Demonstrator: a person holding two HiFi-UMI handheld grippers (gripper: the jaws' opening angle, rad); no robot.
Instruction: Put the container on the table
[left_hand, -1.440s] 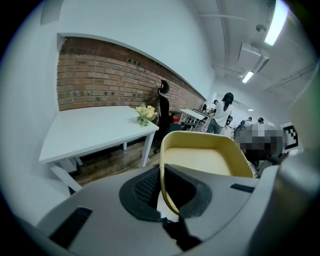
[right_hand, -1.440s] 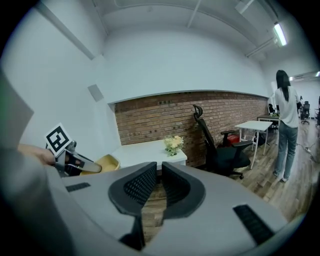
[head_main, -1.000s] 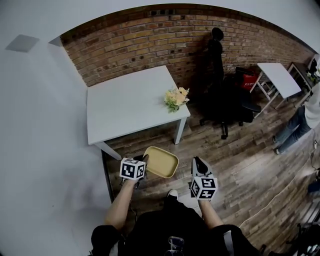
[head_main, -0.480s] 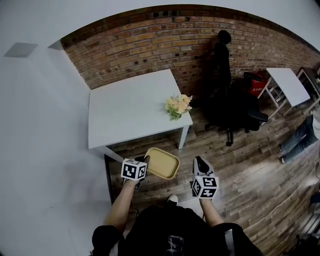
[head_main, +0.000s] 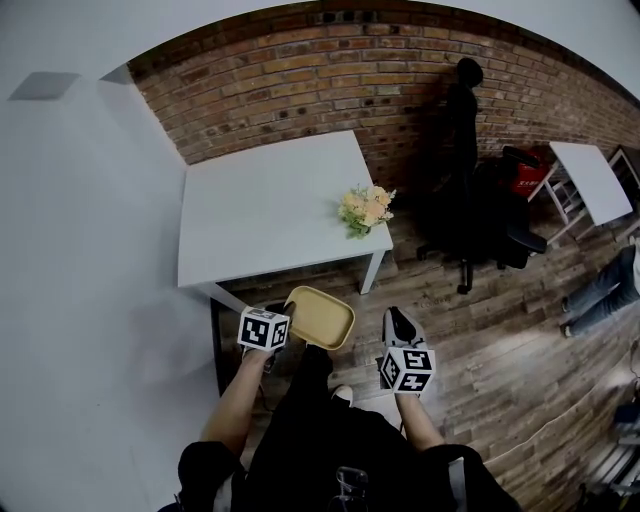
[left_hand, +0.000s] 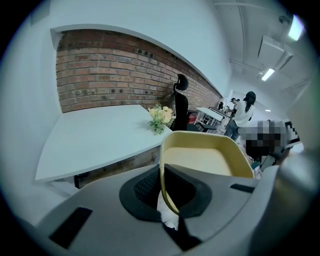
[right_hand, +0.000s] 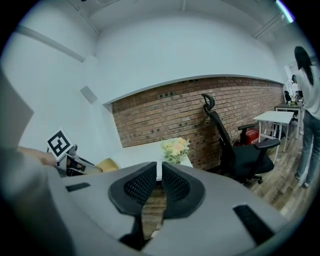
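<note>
A shallow yellow container (head_main: 320, 317) hangs in the air just in front of the white table (head_main: 260, 215), near its front edge. My left gripper (head_main: 283, 318) is shut on the container's near rim; in the left gripper view the rim (left_hand: 165, 185) runs between the two black pads. My right gripper (head_main: 399, 322) is to the right of the container, apart from it, and holds nothing. In the right gripper view its pads (right_hand: 172, 186) stand almost together, and the container (right_hand: 107, 164) shows at the left.
A small bunch of pale flowers (head_main: 366, 208) sits at the table's right front corner. A brick wall (head_main: 330, 80) runs behind the table. A black office chair (head_main: 490, 215) stands to the right, with another white table (head_main: 592, 178) and a person (head_main: 605, 290) farther right.
The container and both grippers have come a little closer to the table's front edge. The left gripper keeps its hold on the rim.
</note>
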